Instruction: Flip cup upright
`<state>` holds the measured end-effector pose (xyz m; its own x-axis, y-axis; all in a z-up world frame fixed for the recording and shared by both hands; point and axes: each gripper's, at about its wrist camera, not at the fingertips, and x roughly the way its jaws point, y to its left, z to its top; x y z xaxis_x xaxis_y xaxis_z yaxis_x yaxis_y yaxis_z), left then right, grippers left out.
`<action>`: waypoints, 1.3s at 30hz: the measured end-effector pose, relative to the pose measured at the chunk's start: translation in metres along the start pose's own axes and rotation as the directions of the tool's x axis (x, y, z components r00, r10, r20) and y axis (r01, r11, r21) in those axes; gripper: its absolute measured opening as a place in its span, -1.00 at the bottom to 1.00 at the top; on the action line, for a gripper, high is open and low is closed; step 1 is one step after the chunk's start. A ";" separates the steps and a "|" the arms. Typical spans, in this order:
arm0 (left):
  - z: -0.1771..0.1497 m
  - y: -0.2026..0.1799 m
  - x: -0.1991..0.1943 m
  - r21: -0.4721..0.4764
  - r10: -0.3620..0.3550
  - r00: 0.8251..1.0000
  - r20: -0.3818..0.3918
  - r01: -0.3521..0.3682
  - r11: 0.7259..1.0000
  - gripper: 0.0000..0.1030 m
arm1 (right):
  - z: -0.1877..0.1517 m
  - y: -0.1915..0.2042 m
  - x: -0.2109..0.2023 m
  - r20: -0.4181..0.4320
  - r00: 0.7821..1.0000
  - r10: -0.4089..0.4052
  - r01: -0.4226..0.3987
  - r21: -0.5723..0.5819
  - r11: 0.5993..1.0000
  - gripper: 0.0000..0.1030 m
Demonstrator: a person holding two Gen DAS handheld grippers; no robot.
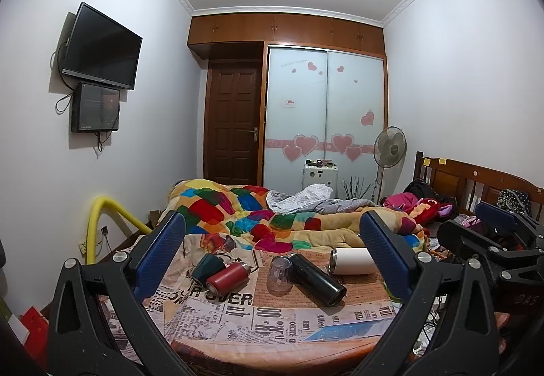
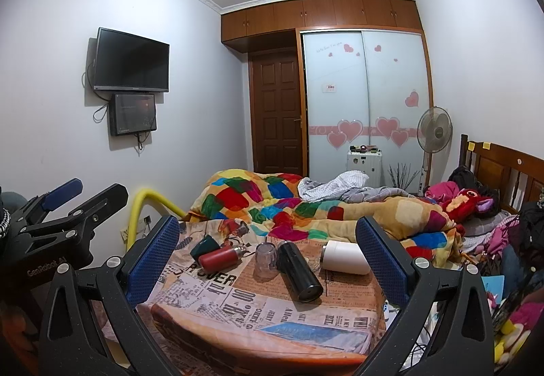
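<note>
Several cups lie on a table with a newspaper-print cloth. A dark green cup lies tipped at the left, touching a red bottle on its side. A clear plastic cup stands mouth down in the middle. A black flask and a white tumbler lie on their sides. My left gripper and right gripper are both open and empty, held back from the table's near edge.
A bed with a colourful patchwork quilt lies right behind the table. A wooden headboard and piled clothes are at the right. A yellow pipe rises at the left. My right gripper shows at the right of the left wrist view.
</note>
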<state>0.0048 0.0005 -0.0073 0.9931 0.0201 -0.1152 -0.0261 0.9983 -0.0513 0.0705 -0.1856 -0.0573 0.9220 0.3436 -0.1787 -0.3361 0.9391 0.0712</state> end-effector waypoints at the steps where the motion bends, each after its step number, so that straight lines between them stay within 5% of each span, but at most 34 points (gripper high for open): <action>1: 0.000 0.001 0.000 -0.001 0.001 1.000 0.000 -0.001 1.000 1.00 | 0.000 0.000 0.000 0.000 1.000 -0.001 0.001 -0.001 1.000 1.00; 28: -0.008 0.006 0.014 0.000 -0.005 1.000 -0.025 0.005 1.000 1.00 | -0.006 -0.007 0.016 -0.036 0.999 -0.017 0.017 0.016 1.000 1.00; 34: -0.017 0.008 0.049 0.013 0.006 0.996 -0.084 -0.005 1.000 1.00 | -0.014 -0.015 0.036 -0.078 0.996 -0.041 0.043 0.021 0.999 1.00; 39: -0.038 0.020 0.100 0.010 0.008 0.976 -0.217 -0.006 1.000 1.00 | -0.025 -0.026 0.063 -0.139 0.988 -0.064 0.069 0.030 0.997 1.00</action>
<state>0.0997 0.0202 -0.0574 0.9445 0.0159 -0.3281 -0.0311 0.9987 -0.0411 0.1326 -0.1878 -0.0954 0.9059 0.2798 -0.3180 -0.2657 0.9600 0.0878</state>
